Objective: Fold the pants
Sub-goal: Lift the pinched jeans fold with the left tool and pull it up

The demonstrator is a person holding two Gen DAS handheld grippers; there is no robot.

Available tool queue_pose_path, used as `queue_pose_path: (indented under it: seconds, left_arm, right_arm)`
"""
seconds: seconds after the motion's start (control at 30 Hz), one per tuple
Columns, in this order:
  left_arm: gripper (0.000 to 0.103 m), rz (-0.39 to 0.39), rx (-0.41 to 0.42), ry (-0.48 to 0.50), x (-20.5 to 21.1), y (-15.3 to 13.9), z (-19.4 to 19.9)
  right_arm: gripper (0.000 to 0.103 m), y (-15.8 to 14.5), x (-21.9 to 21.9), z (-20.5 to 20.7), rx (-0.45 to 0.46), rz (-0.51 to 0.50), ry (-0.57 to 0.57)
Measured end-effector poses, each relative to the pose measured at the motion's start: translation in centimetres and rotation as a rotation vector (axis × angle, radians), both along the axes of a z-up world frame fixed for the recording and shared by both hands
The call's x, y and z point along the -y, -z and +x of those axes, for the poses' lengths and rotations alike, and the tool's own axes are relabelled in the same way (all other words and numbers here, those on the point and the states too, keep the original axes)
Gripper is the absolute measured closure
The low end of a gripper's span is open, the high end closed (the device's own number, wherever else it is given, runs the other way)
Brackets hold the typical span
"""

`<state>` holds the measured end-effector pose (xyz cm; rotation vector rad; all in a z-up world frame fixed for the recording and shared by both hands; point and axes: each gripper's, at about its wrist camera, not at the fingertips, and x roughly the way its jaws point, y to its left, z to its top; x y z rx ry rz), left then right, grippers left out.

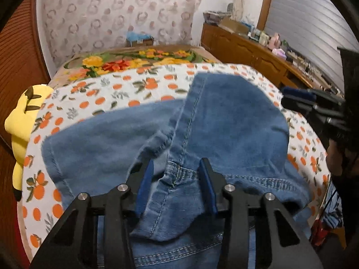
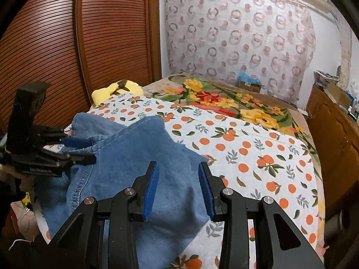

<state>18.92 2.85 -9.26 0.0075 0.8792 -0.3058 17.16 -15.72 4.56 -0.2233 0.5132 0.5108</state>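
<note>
We see the left gripper (image 1: 177, 168) with fingers apart over the jeans (image 1: 139, 139), which lie bunched on the orange-print sheet (image 1: 125, 89). To its right, our right gripper (image 2: 178, 174) hovers, fingers likewise apart, above the denim.

Bare orange-print sheet (image 2: 258, 157) lies open to the right of the heaped jeans (image 2: 143, 168) and beyond them toward the floral blanket (image 2: 224, 98). A yellow plush toy (image 1: 21, 121) crowds the bed's left edge by the slatted wardrobe (image 2: 67, 44); a wooden cabinet (image 2: 336, 134) borders the right side.
</note>
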Motion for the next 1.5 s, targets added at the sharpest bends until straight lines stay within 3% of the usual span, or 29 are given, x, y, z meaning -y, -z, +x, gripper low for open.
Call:
queue_pose_path:
  seconds: [0.27, 0.33, 0.4, 0.63, 0.9, 1.0, 1.13, 1.27, 1.5]
  left_arm:
    - [0.060, -0.025, -0.055, -0.005, -0.2, 1.7, 0.5]
    - [0.084, -0.012, -0.030, 0.018, 0.3, 1.2, -0.1]
    - [0.095, -0.011, -0.005, 0.024, 0.6, 0.6, -0.7]
    - [0.097, -0.099, 0.186, 0.022, -0.6, -6.2, -6.2]
    - [0.098, -0.151, 0.254, -0.009, -4.3, -10.0, -11.1]
    - [0.098, -0.152, 0.240, -0.019, -5.1, -9.5, -12.6]
    - [0.098, -0.129, 0.161, -0.041, -5.2, -6.3, -13.0]
    - [0.098, -0.100, 0.071, -0.073, -5.2, -2.4, -12.5]
    - [0.098, -0.095, 0.024, -0.071, -4.7, 0.2, -12.5]
  right_arm:
    - [0.065, 0.2, -0.1, -0.1, -0.009, 0.006, 0.007]
    - [0.065, 0.2, -0.1, -0.2, -0.008, 0.005, 0.008]
    - [0.065, 0.2, 0.0, 0.0, -0.010, 0.003, 0.012]
    - [0.065, -0.4, 0.3, 0.4, -0.005, 0.016, 0.021]
    - [0.065, -1.7, -1.2, 0.8, 0.025, 0.022, -0.011]
    - [0.065, -2.2, -2.2, 1.1, 0.037, 0.026, -0.034]
    - [0.065, -2.3, -3.7, 2.2, 0.028, 0.044, -0.088]
    - [0.065, -1.4, -5.6, 3.8, 0.001, 0.046, -0.134]
    - [0.065, 0.8, -8.2, 5.2, -0.063, 0.005, -0.197]
